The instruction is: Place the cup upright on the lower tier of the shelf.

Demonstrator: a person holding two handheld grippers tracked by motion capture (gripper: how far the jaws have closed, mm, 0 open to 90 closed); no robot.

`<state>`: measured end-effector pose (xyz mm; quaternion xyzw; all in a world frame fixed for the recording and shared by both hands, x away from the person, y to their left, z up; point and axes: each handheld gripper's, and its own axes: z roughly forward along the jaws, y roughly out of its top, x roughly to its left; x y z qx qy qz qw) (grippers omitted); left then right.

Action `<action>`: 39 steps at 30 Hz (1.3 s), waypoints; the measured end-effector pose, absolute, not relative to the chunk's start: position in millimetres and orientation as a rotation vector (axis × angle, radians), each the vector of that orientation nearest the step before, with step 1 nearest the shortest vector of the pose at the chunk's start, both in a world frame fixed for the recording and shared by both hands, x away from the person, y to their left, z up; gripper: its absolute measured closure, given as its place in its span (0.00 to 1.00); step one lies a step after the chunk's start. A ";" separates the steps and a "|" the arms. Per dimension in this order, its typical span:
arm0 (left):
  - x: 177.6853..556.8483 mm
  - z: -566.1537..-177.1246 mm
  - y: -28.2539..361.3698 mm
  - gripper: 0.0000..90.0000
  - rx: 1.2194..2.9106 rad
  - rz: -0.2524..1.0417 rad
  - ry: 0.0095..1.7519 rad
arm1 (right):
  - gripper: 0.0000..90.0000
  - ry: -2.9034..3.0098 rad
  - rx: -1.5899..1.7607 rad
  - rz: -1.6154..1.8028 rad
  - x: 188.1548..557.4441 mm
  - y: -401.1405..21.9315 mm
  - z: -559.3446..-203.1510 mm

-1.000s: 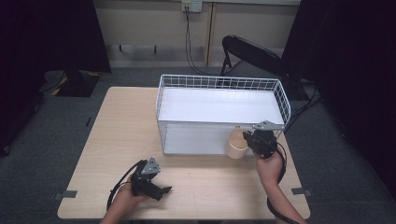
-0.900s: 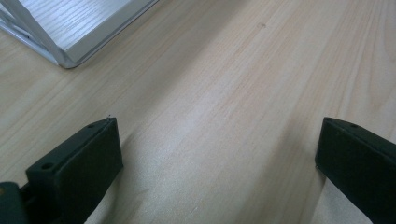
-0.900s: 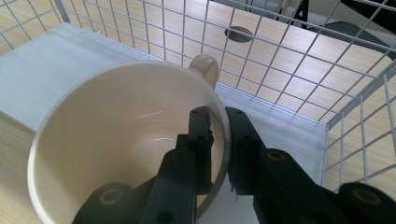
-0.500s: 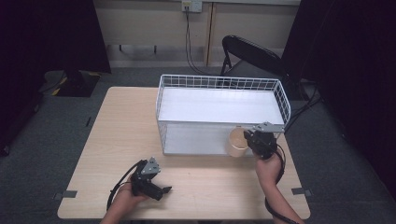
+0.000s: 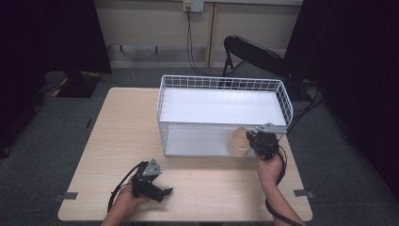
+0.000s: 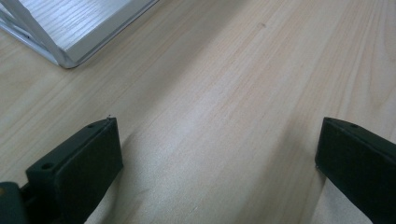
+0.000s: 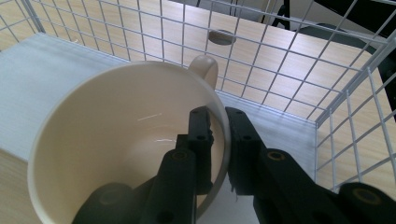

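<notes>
In the high view, a white wire basket with a white board floor (image 5: pixel 223 84) stands on the far half of a pale wooden worktop (image 5: pixel 117 127), and everything else can be placed against it. A cream ceramic mug (image 5: pixel 239 142) is held just at the basket's near wall, toward its right corner, with the right gripper (image 5: pixel 258 141) clamped on it and the person's right hand (image 5: pixel 268 165) behind. The left gripper (image 5: pixel 162 193) sits well apart from the basket, near the worktop's front edge and off the basket's left corner, in the person's left hand (image 5: pixel 128 201). A black folding chair (image 5: pixel 251 52) stands on the floor beyond the basket. In the left gripper view, the two black jaws stand wide apart over bare wood, with a corner of the basket's white base (image 6: pixel 70 28) at upper left. In the right gripper view, the jaws are closed on the mug's rim (image 7: pixel 223 135), one inside and one outside, the mug tilted with its handle (image 7: pixel 204 69) toward the basket's wire wall (image 7: pixel 261 56) and its open mouth facing the camera.
</notes>
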<state>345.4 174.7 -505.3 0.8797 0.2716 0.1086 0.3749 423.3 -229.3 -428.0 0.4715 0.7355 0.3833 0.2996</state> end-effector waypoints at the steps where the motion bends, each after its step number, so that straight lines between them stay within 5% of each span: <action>1: 345.4 -505.3 174.7 0.00 2.251 0.278 0.695 | 0.91 1.952 1.252 1.018 423.6 -229.4 -428.0; 31: 345.3 -505.3 174.7 0.00 2.251 0.277 0.697 | 0.90 1.902 1.261 1.033 425.7 -225.6 -430.5; 39: 345.3 -505.4 174.7 0.00 2.251 0.277 0.697 | 0.76 1.873 1.287 1.064 424.7 -229.7 -426.5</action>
